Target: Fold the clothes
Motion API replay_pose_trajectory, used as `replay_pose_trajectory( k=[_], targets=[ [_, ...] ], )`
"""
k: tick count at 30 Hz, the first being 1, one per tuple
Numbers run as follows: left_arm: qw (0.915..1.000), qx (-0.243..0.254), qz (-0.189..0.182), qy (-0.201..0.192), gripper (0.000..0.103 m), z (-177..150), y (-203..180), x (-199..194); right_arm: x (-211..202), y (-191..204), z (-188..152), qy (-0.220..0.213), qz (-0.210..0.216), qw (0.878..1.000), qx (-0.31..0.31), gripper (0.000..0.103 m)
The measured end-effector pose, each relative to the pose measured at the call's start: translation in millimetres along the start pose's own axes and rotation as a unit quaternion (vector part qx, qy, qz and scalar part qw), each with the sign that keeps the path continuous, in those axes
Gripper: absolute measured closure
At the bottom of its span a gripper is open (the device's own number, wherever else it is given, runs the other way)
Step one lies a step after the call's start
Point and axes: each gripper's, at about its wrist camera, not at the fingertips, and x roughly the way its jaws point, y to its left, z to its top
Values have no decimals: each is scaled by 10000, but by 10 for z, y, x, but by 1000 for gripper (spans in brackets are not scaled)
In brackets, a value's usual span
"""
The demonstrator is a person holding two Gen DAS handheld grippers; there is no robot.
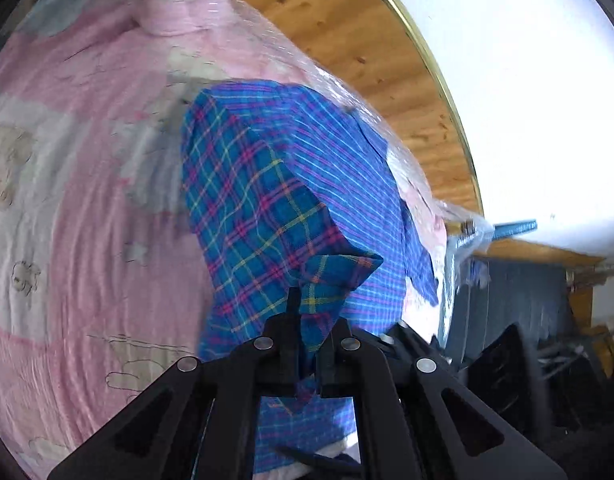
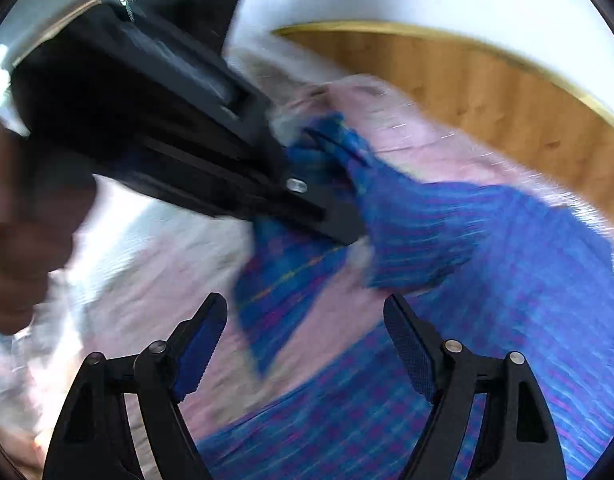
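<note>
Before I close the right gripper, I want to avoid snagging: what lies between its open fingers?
In the right wrist view, the right gripper brackets only pink bedsheet; the blue plaid shirt starts just beyond and beneath.

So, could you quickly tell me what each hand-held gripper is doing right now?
Left hand-held gripper: closed on a fold of the blue plaid shirt.
Right hand-held gripper: open, holding nothing, above the shirt.

A bed with a pink cartoon-print sheet (image 1: 87,208) fills the room, a wooden headboard (image 1: 347,52) with a brass-coloured trim along its far edge, below a bright white wall (image 1: 527,80).
</note>
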Motion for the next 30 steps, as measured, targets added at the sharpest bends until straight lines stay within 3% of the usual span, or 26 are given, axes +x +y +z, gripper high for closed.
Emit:
replay_pose_trajectory(
  k=[2, 3, 4, 7, 9, 11, 14, 18, 21, 23, 24, 28, 29, 30],
  targets=[
    [10000, 11, 12, 76, 100, 16, -92, 5, 20, -80, 12, -122, -36, 9995, 273, 90],
    [10000, -17, 23, 76, 100, 23, -122, 9, 17, -125, 13, -82, -63, 9993, 358, 100],
    [10000, -45, 38, 59, 99, 27, -144, 9, 8, -175, 13, -54, -82, 9990, 443, 100],
    [9994, 117, 115, -307, 81, 56, -308, -71, -102, -448, 49, -76, 37, 9965, 837, 102],
    [9967, 324, 111, -730, 57, 6, -431, -243, -208, -722, 126, -72, 187, 9916, 1275, 102],
    [9914, 399, 147, -1238, 47, -128, -448, -438, -323, -1106, 208, -97, 367, 9810, 1903, 102],
    [9850, 556, 565, -1532, 34, -455, -283, -484, -544, -1720, 218, -190, 621, 9556, 2875, 102],
    [9814, 631, 1506, -1013, 34, -1162, 278, 63, -832, -2483, -66, -298, 448, 9257, 3744, 102],
    [9696, 762, 2261, -538, 34, -1743, 662, 577, -934, -2922, -360, -270, 179, 9085, 4167, 102],
    [9609, 912, 2549, -584, 34, -2051, 732, 742, -881, -3079, -465, -156, 49, 9078, 4190, 102],
    [9546, 1107, 2648, -797, 34, -2170, 693, 751, -828, -3114, -469, -73, 10, 9107, 4129, 102],
    [9402, 1258, 2993, -1030, 33, -2425, 614, 828, -580, -3126, -336, 188, -71, 9295, 3682, 102],
    [9399, 1220, 2988, -1114, 42, -2452, 608, 820, -541, -3129, -287, 239, -76, 9326, 3599, 102],
    [9394, 1176, 2991, -1192, 72, -2474, 607, 811, -504, -3158, -252, 265, -33, 9325, 3602, 102]
  ],
)
